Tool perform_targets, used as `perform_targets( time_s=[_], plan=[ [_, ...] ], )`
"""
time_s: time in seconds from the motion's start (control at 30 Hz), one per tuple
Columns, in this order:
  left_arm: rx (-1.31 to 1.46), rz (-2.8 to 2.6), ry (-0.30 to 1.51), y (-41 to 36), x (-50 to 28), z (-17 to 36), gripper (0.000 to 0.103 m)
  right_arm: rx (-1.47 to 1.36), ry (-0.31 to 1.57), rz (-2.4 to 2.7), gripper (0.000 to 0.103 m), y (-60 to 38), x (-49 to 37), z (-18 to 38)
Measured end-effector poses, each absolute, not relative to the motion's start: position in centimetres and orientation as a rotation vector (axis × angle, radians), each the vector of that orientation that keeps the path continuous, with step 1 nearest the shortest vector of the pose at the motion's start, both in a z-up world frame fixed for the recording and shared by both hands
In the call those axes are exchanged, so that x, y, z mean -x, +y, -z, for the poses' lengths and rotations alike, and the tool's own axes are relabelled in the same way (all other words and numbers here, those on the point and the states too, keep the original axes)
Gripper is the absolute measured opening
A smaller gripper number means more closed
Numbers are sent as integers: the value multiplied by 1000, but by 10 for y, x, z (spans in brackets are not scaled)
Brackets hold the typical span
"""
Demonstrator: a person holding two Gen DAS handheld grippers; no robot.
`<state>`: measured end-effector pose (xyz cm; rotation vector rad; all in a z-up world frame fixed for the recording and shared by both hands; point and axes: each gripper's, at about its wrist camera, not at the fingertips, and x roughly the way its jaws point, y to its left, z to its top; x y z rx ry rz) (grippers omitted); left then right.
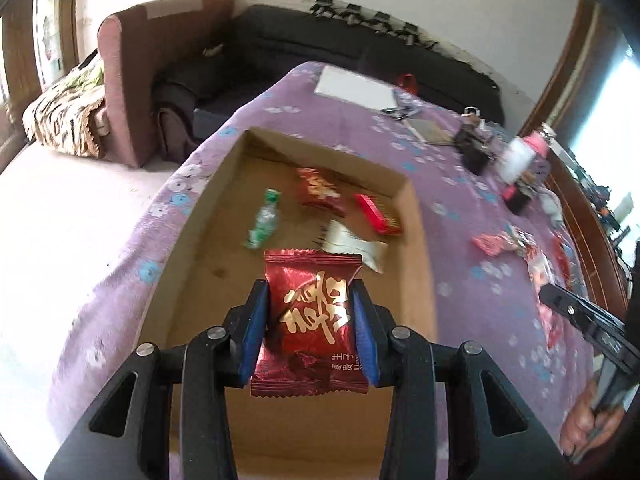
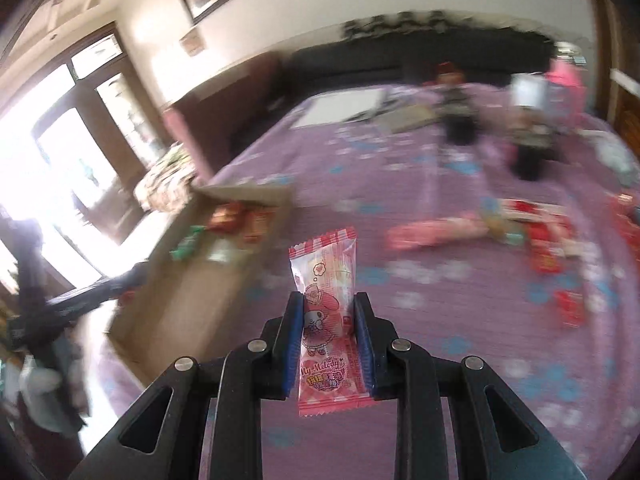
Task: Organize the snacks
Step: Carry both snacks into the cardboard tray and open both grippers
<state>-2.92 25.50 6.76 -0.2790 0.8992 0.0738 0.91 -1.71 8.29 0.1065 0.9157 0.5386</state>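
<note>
My left gripper (image 1: 311, 292) is shut on a dark red snack packet with gold writing (image 1: 314, 320) and holds it above the near end of an open cardboard box (image 1: 420, 240). In the box lie a green-wrapped snack (image 1: 264, 220), a red packet (image 1: 320, 192), a red bar (image 1: 376, 214) and a white packet (image 1: 352, 244). My right gripper (image 2: 326, 300) is shut on a pink My Melody packet (image 2: 326, 320), held over the purple cloth to the right of the box (image 2: 192, 280). The left gripper's arm (image 2: 80, 292) shows at the left of the right wrist view.
The table wears a purple flowered cloth (image 1: 472, 280). Loose red and pink snack packets (image 2: 440, 228) lie on it to the right. A white sheet (image 1: 356, 88), dark bottles (image 2: 460, 120) and small items stand at the far side. A sofa (image 1: 280, 48) lies beyond.
</note>
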Motion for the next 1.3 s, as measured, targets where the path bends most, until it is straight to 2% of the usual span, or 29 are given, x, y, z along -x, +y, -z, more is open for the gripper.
perform_targets(
  time_s=[0.27, 0.57, 0.73, 0.9, 1.07, 1.13, 1.3],
  plan=[
    [364, -99, 976, 285, 4, -37, 38, 45, 978, -653, 25, 101, -11, -71],
    [431, -99, 979, 302, -1, -27, 43, 98, 1076, -642, 26, 163, -34, -28],
    [472, -61, 974, 311, -1, -28, 43, 96, 1056, -646, 32, 169, -35, -26],
    [508, -54, 924, 315, 12, -44, 43, 119, 986, -620, 51, 164, -28, -39],
    [494, -40, 841, 301, 37, -73, 45, 91, 935, -620, 51, 145, -17, -56],
    [479, -37, 817, 292, 45, -81, 59, 77, 919, -622, 52, 137, -13, -62],
    [468, 11, 806, 263, 67, -91, 59, 55, 882, -601, 58, 108, 4, -69]
  ],
)
